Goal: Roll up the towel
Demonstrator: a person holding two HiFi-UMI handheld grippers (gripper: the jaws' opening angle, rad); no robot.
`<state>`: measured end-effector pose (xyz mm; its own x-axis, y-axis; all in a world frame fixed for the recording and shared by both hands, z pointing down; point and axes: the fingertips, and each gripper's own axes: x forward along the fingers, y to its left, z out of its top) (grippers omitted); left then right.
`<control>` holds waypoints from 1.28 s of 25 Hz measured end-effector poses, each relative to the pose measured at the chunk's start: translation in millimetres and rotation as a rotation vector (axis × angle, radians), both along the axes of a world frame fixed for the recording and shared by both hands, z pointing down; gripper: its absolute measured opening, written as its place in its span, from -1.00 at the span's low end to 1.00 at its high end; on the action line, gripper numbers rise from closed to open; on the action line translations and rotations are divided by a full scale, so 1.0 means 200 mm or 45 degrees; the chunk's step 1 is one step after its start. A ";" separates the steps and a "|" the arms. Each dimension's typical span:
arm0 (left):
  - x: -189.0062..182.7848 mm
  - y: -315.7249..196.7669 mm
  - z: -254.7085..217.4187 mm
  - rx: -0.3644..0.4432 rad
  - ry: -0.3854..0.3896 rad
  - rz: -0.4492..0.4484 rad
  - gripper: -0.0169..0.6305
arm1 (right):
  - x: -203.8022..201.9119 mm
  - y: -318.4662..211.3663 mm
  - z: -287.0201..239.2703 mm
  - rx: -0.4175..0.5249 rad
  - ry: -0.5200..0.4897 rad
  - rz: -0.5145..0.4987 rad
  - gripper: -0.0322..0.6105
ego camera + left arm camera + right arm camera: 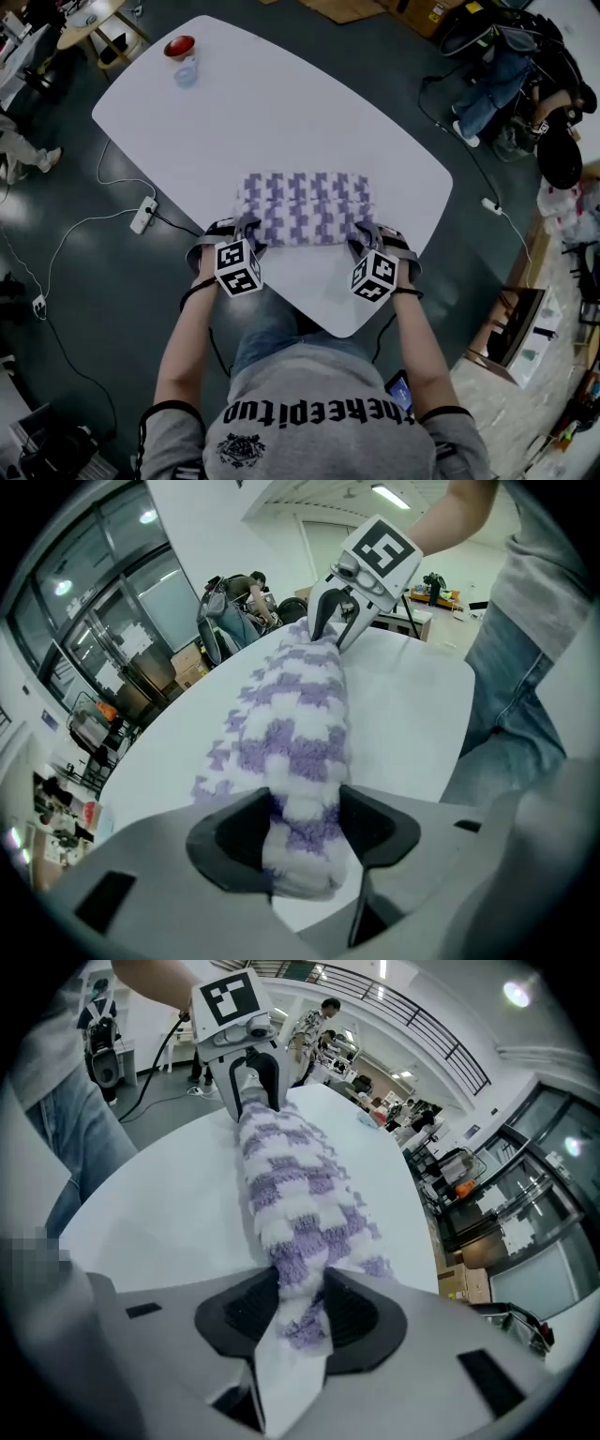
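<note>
Purple-and-white towel sits by the near edge of the white table, its near side rolled up thick. Left gripper and right gripper are at its 2 ends, both jaws spread wide around the roll, not clamping.

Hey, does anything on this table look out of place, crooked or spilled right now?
Nothing stands out. The towel lies flat on the table, and its rolled near edge runs evenly between the left claw and the right claw. The red-topped cup at the far corner stands upright, with nothing spilled around it.
</note>
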<state>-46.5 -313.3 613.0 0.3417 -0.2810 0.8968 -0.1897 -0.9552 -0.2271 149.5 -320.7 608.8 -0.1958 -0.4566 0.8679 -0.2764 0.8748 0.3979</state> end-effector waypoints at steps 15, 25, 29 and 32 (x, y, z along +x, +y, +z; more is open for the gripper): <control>-0.03 0.02 -0.19 -0.121 0.035 0.047 -0.58 | -0.03 0.05 -0.18 -0.118 -0.059 -0.005 -0.68; -0.08 0.38 -0.15 -0.196 0.054 0.086 -0.57 | -0.08 0.40 -0.16 -0.202 -0.118 -0.002 -0.67; -0.03 0.19 -0.25 -0.218 0.064 0.098 -0.55 | -0.03 0.21 -0.28 -0.228 -0.186 0.027 -0.67; -0.04 0.15 -0.33 -0.216 0.094 0.081 -0.55 | -0.03 0.16 -0.36 -0.210 -0.222 0.047 -0.67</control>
<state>-53.8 -284.3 546.7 0.4206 -0.1037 0.9013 -0.1380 -0.9892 -0.0494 143.4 -287.7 536.0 -0.3353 -0.3214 0.8856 -0.3616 0.9119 0.1941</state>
